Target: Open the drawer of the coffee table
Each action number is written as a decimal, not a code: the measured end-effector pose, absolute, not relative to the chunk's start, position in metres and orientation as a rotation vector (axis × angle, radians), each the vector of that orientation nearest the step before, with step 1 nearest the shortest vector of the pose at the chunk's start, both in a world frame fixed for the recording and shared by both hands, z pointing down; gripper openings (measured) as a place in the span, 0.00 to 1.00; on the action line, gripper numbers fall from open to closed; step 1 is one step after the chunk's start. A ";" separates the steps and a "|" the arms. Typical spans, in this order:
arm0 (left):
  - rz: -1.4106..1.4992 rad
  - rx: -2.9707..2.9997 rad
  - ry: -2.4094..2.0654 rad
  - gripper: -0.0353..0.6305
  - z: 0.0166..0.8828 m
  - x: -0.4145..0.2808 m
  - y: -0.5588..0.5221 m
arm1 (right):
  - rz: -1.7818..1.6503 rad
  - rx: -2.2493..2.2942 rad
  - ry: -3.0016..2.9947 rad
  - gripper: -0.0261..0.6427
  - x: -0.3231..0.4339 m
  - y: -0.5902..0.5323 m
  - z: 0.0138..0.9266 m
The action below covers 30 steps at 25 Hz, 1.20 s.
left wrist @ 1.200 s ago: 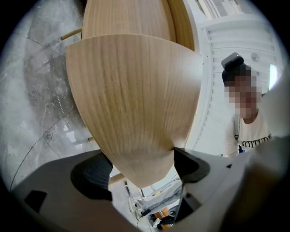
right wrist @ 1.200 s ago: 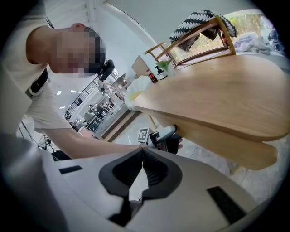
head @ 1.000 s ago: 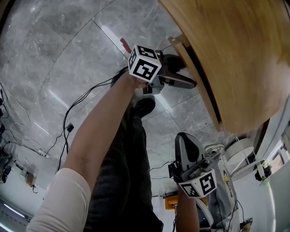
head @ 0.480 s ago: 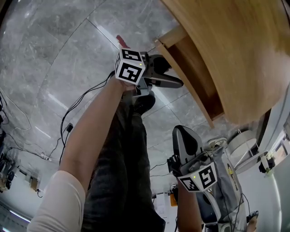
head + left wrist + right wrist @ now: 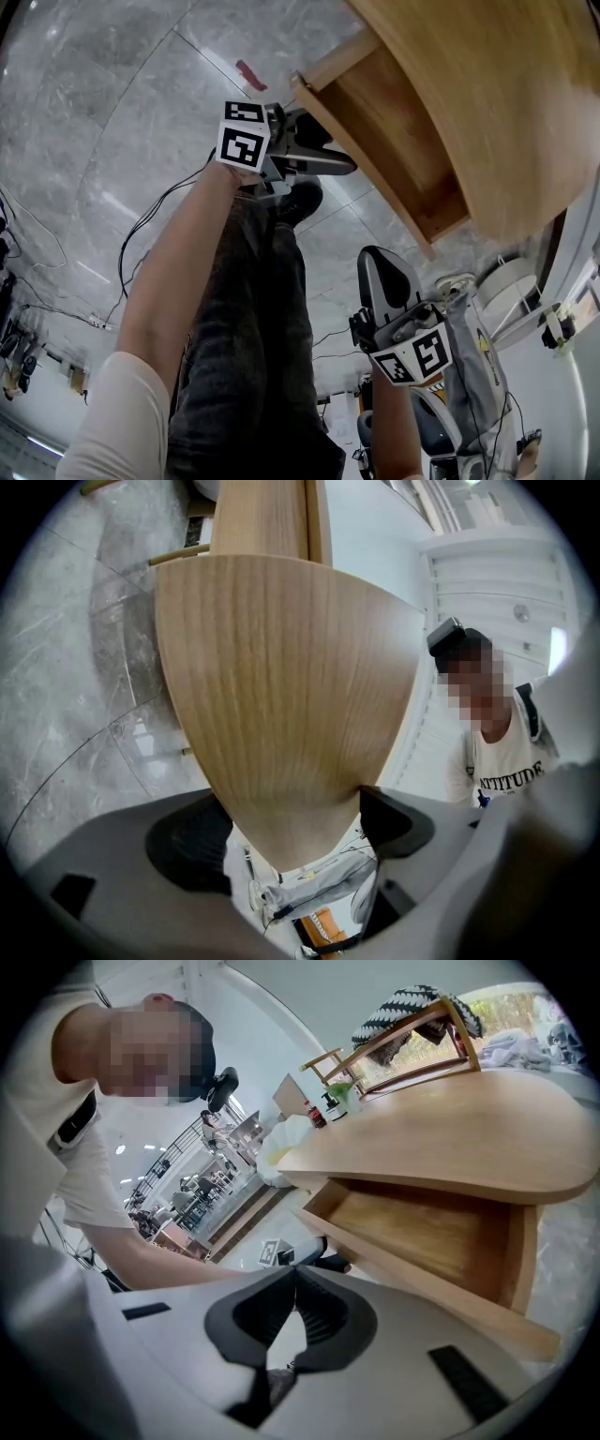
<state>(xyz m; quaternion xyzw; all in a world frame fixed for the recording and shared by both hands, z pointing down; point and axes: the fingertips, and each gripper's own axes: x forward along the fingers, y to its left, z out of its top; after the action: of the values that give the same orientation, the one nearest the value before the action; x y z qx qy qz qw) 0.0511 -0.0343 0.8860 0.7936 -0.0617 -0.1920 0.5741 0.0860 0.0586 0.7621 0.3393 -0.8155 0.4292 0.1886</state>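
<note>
Since half a second ago the light wooden drawer (image 5: 398,141) has slid further out from under the pale wooden coffee table top (image 5: 506,84), and the left gripper (image 5: 333,148) has come back with it. Nearest in the head view, the right gripper (image 5: 380,272) hangs low beside the dark trousers (image 5: 248,356), well apart from the drawer. Its own view shows its jaws closed tip to tip on nothing. Further off, the left gripper is clamped on the drawer's front panel, which fills the gap between both pads in the left gripper view. The drawer's bare wooden bottom shows best in the right gripper view. That view alone shows small bottles (image 5: 323,1105) and a striped cloth (image 5: 403,1007) at the table's far side. Only the head view shows the grey marble floor (image 5: 112,112) and a red strip (image 5: 251,75) on it.
</note>
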 end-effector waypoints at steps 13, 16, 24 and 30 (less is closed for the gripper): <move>-0.449 1.847 -0.122 0.71 0.889 0.040 -0.013 | 1.213 0.953 -2.297 0.07 0.083 0.073 0.765; -0.440 1.848 -0.106 0.71 0.891 0.040 -0.013 | 1.215 0.959 -2.295 0.07 0.083 0.076 0.767; -0.439 1.818 -0.109 0.71 0.893 0.041 -0.011 | 1.218 0.966 -2.291 0.07 0.087 0.080 0.771; -0.444 1.770 -0.164 0.71 0.903 0.036 -0.009 | 1.218 0.959 -2.300 0.07 0.083 0.079 0.772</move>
<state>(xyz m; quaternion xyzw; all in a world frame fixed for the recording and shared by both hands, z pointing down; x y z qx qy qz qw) 0.0363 -0.0092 0.9033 0.7663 -0.0710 -0.1923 0.6089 0.0828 0.0786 0.7720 0.3399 -0.8152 0.4317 0.1831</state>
